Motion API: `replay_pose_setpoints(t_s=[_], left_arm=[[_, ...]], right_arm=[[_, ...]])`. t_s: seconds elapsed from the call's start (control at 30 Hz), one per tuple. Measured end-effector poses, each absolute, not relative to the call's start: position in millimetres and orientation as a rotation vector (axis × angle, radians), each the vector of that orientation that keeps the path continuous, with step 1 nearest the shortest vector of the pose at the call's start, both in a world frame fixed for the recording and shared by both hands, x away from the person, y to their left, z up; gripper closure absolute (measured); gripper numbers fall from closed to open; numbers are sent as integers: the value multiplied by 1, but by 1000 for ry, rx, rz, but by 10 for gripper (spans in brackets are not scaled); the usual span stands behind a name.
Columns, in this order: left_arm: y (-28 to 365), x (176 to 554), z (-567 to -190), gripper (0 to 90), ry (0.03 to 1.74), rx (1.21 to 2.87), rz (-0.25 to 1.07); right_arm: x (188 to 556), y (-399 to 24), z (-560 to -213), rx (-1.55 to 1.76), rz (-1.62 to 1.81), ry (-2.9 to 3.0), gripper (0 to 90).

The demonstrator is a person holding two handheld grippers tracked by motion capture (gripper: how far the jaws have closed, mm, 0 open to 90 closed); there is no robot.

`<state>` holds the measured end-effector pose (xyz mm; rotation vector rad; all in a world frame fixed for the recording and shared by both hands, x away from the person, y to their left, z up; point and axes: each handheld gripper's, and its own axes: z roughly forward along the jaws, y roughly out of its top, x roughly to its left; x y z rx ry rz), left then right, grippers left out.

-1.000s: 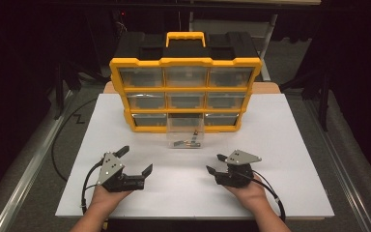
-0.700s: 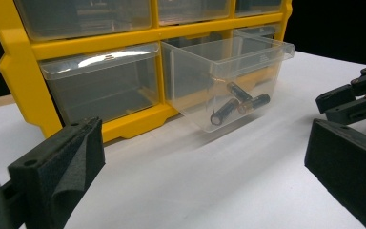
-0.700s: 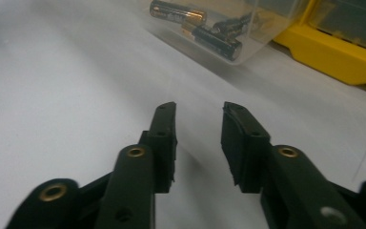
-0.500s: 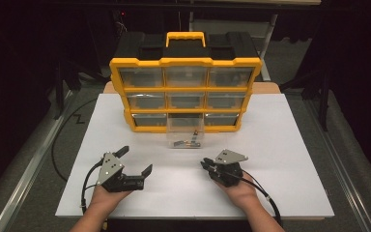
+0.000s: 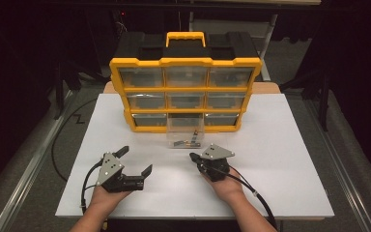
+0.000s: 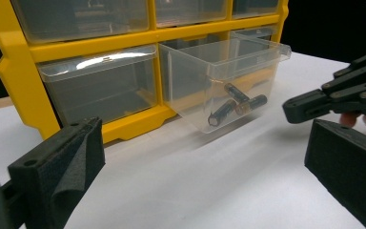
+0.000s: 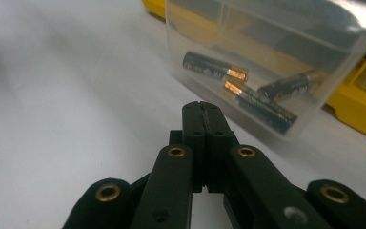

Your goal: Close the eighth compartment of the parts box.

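Observation:
A yellow drawer organizer (image 5: 186,89) (image 6: 124,40) stands at the back of the white tabletop (image 5: 290,159). Its bottom-middle clear drawer (image 5: 186,133) (image 6: 224,81) (image 7: 267,47) is pulled out and holds three batteries (image 5: 186,143) (image 6: 236,105) (image 7: 248,95). My right gripper (image 5: 194,157) (image 7: 204,114) points at the drawer's front from a short way off. Its jaws have just been closing and now meet with nothing between them. It also shows at the right of the left gripper view (image 6: 310,102). My left gripper (image 5: 135,160) (image 6: 200,181) rests open at the front left, holding nothing.
The other drawers of the organizer are pushed in. A cable (image 5: 251,191) trails from the right gripper to the front edge, another cable (image 5: 89,179) from the left gripper. Bare white surface lies on both sides of the organizer. The tabletop's edges drop to a dark floor.
The right gripper has moved left and forward toward the pulled-out drawer, and its jaws have gone from open to shut. The left gripper has stayed where it was.

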<state>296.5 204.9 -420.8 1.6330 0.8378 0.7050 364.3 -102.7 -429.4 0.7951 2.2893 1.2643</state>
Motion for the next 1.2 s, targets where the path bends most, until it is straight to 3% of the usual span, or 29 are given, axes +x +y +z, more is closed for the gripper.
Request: replay_pose_setpoints(t_s=[1.2], left_arm=[[206, 295, -420, 7, 828, 1628, 704]], right_arm=[[397, -79, -407, 808, 1251, 2189, 900]])
